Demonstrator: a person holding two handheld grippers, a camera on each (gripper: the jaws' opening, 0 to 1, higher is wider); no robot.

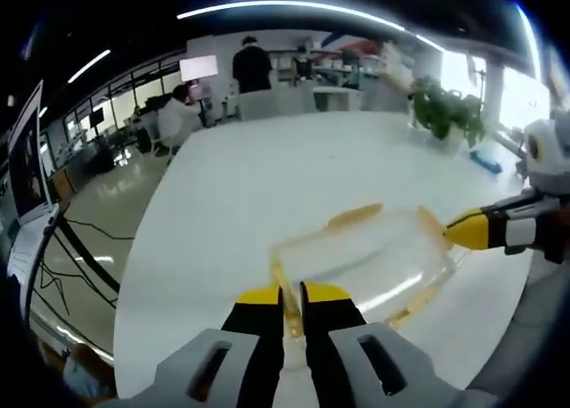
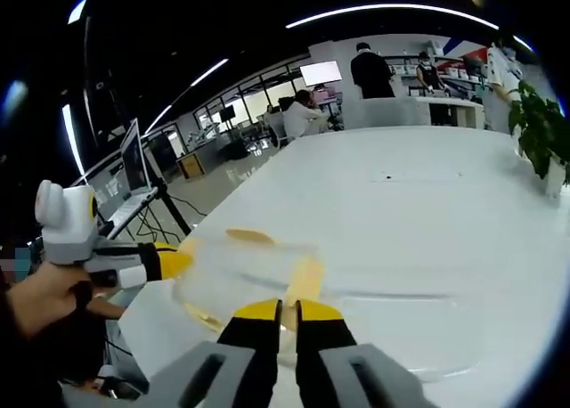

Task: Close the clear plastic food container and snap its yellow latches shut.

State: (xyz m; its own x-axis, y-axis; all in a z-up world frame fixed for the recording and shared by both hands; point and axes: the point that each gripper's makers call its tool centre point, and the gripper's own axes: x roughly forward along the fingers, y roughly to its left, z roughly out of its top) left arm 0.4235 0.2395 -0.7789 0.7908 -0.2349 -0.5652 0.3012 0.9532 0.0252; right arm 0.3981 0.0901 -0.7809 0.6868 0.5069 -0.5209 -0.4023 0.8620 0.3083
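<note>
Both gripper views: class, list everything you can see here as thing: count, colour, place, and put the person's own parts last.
Food container: one, clear plastic, on the white table just ahead of both grippers; blurred.
Latches: yellow, on the container's edges; at least two show in each view; exact count unclear.
Table: one, white, large, under the container.
Potted plant: one, green, at the table's far edge.
Laptop: one, on a stand beside the table.
Wall screen: one, lit, in the background.
People: several, dark and light clothing, at far desks.
Left gripper: yellow tips, jaws nearly together at the container's near edge.
Right gripper: yellow tips, jaws nearly together by a latch.
Hand: one, holding the left gripper.
</note>
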